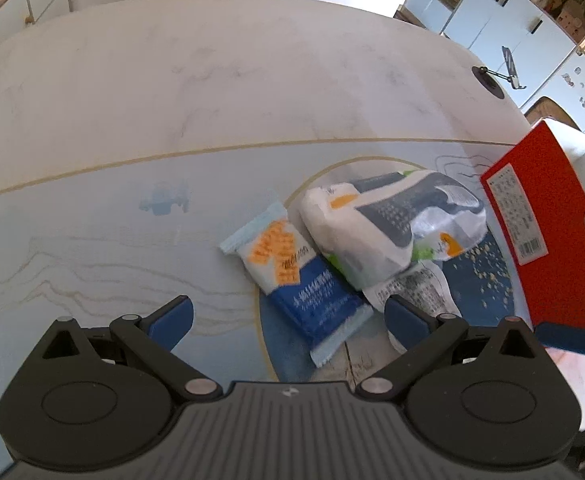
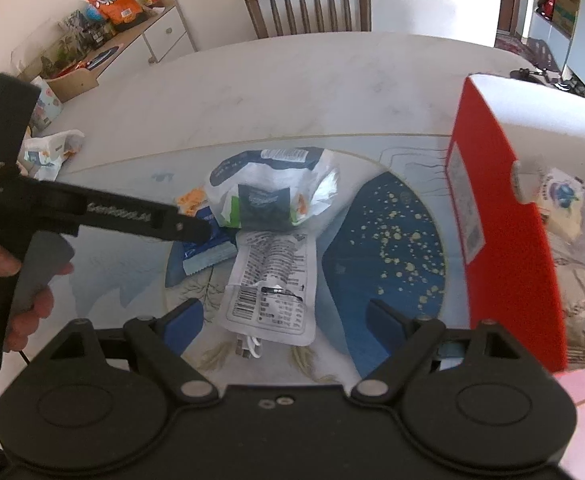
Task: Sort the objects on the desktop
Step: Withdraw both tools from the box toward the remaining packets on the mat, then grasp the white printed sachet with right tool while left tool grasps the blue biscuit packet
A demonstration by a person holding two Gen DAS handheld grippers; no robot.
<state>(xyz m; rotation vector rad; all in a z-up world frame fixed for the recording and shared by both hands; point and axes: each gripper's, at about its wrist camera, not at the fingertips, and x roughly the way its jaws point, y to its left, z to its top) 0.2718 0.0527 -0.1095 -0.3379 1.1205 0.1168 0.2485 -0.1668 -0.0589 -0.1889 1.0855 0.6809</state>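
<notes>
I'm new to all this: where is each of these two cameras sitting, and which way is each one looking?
Left wrist view: sits on the left tool, looking steeply down over its open blue fingers at the blue and white snack packet and the crumpled bag; no hand shows.
Right wrist view: sits on the right tool, looking down at the clear pouch; the left tool and the person's hand on it show at left.
Both share the packet, bag, pouch, red box and table.
</notes>
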